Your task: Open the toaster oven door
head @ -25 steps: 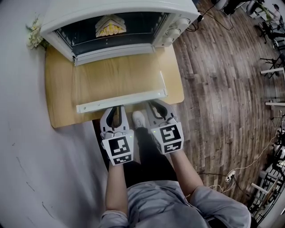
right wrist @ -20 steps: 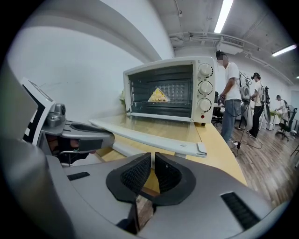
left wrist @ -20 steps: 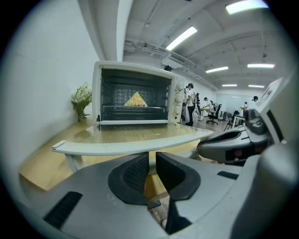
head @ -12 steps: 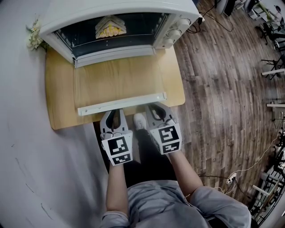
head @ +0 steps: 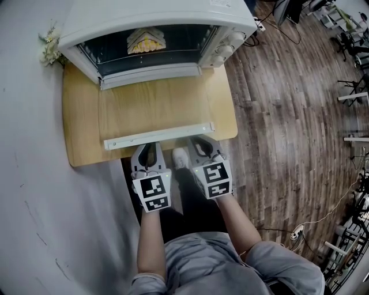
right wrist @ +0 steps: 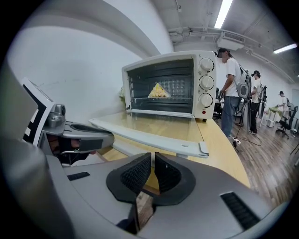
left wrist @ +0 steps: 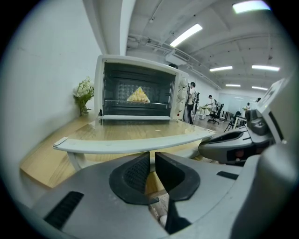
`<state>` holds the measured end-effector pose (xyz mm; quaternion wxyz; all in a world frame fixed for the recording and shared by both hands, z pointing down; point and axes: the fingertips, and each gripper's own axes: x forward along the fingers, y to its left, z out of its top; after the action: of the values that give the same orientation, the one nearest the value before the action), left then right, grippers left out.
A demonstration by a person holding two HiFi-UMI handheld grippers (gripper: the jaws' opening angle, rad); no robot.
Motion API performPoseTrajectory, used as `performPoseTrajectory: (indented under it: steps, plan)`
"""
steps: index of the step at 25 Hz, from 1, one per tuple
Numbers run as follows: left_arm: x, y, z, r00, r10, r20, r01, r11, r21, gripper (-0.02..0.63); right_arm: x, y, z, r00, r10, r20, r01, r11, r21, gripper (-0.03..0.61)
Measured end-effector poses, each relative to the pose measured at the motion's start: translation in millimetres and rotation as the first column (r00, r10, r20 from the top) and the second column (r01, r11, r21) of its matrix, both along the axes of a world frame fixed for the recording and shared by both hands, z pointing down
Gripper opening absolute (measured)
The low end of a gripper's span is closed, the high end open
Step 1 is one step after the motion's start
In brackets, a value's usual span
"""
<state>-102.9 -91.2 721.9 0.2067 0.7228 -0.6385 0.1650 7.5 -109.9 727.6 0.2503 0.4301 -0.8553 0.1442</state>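
Wooden table point(head: 81, 135) bears toaster oven point(head: 155, 17); flowers point(head: 49, 49) beside.

A pale wooden table point(head: 81, 127) stands against a white wall point(left wrist: 51, 70), with a small bunch of white flowers point(head: 49, 49) at its back left corner. Further back sits a yellowish wedge of food point(head: 145, 40) — triangular, point up. Dark plank flooring point(head: 288, 115) runs off to the right, a white power strip point(head: 297, 233) lying on it. People point(right wrist: 230, 84) stand that way — office chairs point(head: 353, 40) beyond, strip lights point(left wrist: 186, 35) overhead.
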Motion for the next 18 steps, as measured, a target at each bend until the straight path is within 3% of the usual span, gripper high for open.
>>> performPoseTrajectory:
  steps: [9, 18]
  plan:
    - [-4, 19, -21, 1.000, 0.002, 0.003, -0.001, 0.999, -0.033, 0.032, -12, 18, -22, 1.000, -0.026, 0.003, 0.026, 0.999, -0.033, 0.018]
    - [-11, 24, -79, 1.000, -0.001, 0.016, 0.001, 1.000, 0.003, 0.032, -25, 27, -84, 0.997, -0.043, 0.056, 0.043, 0.999, -0.004, 0.018]
